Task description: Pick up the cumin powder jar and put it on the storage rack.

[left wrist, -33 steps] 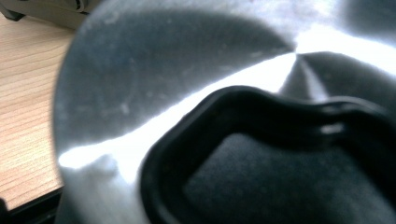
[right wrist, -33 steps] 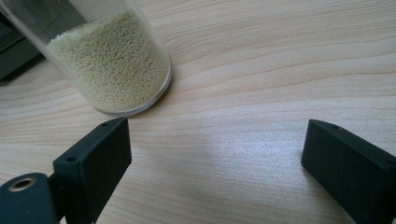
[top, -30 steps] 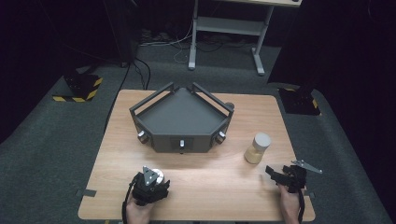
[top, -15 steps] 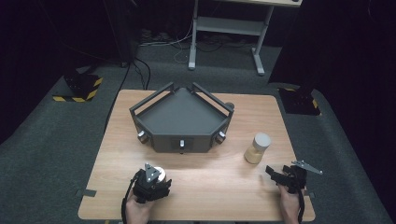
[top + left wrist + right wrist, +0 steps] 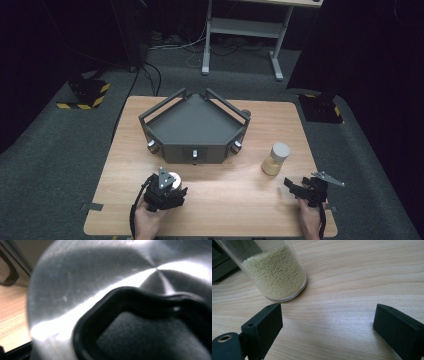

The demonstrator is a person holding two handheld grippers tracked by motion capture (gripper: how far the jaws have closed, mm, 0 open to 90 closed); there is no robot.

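A clear jar point(image 5: 275, 159) of pale yellow granules with a silver lid stands on the wooden table point(image 5: 240, 197), right of centre. My right gripper point(image 5: 296, 186) rests just right of it near the front edge. Its jaws are spread wide with bare wood between them, and the jar point(image 5: 275, 275) stands just beyond the left jaw of the right gripper point(image 5: 328, 315). My left gripper point(image 5: 169, 189) sits at the front left against a round silvery object point(image 5: 173, 178). In the left gripper view that brushed metal disc point(image 5: 75, 282) is very close, with one black jaw across it.
A dark grey angular tray device point(image 5: 195, 122) with raised rails and small knobs on its front occupies the middle back of the table. Dark carpet surrounds the table, with a white desk frame point(image 5: 240, 30) and hazard-striped blocks point(image 5: 85, 92) behind.
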